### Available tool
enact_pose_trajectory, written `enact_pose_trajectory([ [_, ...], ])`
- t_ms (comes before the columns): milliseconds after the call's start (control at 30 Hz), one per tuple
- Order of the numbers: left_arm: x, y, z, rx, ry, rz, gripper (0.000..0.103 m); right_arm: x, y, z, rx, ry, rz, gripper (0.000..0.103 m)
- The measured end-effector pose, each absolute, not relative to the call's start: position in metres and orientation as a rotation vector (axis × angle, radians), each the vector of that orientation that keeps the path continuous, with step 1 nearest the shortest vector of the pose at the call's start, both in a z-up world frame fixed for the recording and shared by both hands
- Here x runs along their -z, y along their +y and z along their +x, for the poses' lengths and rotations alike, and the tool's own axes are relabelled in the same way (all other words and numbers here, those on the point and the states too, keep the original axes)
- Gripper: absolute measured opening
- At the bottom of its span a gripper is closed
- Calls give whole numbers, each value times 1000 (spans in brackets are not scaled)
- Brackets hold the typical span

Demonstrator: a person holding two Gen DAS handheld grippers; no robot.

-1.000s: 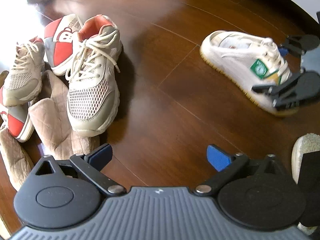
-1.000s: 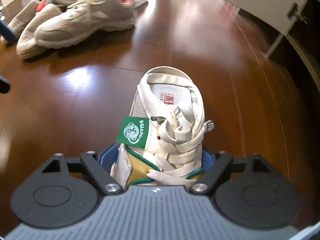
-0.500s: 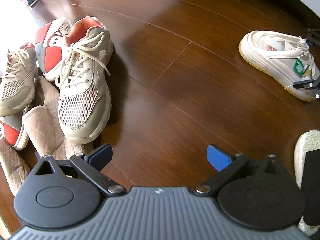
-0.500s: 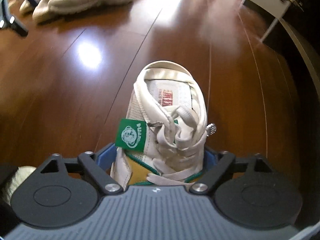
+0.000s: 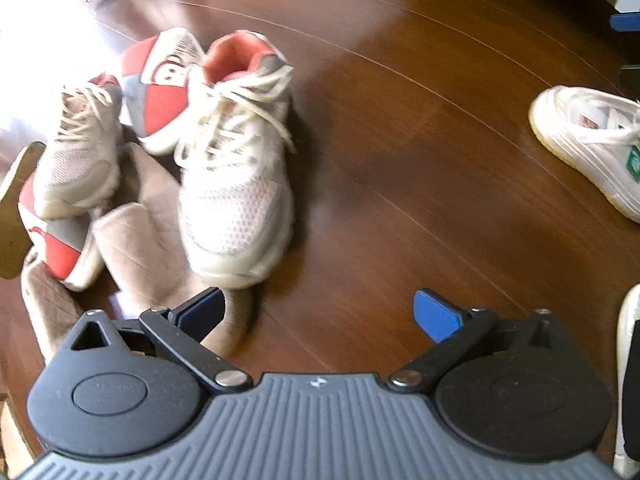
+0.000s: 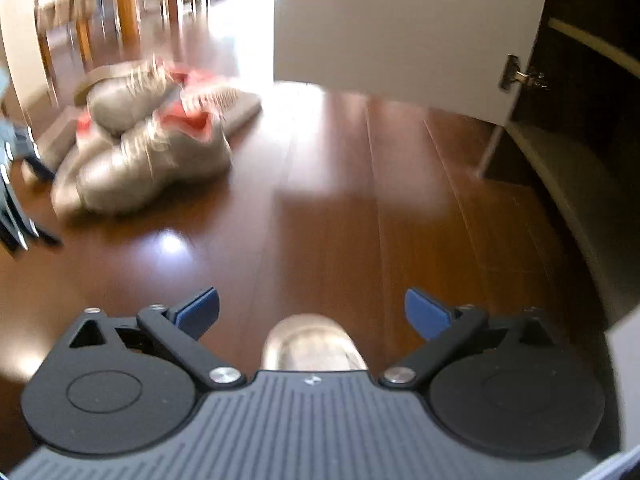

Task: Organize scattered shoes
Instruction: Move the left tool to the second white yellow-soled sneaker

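Note:
A white sneaker with a green tag (image 5: pixel 588 140) lies on the wooden floor at the right of the left wrist view. Its toe (image 6: pixel 314 344) shows low between my right gripper's open fingers (image 6: pixel 312 312), which no longer hold it. A pile of grey and red sneakers (image 5: pixel 236 168) and tan slippers (image 5: pixel 140 240) lies at the left; it also shows in the right wrist view (image 6: pixel 148 160). My left gripper (image 5: pixel 318 312) is open and empty, just right of the pile.
An open white cabinet door (image 6: pixel 404 28) and a dark shoe cabinet with a shelf (image 6: pixel 568 168) stand at the right. Another pale shoe (image 5: pixel 628 360) sits at the right edge. Wooden chair legs (image 6: pixel 124 0) stand far back.
My right gripper has opened and let go of the white sneaker, then pulled back and tilted up. My left gripper has moved closer to the pile of sneakers.

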State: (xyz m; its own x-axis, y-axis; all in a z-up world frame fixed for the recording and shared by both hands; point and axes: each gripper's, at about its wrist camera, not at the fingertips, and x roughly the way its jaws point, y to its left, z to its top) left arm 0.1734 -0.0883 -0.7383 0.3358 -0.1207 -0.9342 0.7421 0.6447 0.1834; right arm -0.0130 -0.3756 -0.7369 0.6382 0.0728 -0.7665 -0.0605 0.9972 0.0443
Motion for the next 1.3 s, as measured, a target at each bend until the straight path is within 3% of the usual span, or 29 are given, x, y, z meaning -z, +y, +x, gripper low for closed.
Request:
enact_pose_trajectory([
  [200,690,-58,228,457,1081,668,102,734,-364,54,-241,868,0,100],
  [433,677,12,255,276,1132,567,102,712,-299,157,-332,831,52,102],
  [633,717,106,287,178,1071,600,102,722,-204,219,-370,821,0,102],
  [867,746,196,385,233,911,643,102,733,-122,301,-320,902,51,102],
  [1233,790,224,520,355,850,608,102,748,-74,336,-194,1027,67,102],
  [1300,802,226,538,375,875,577,96,748,-75,335,-172,1040,69,102],
])
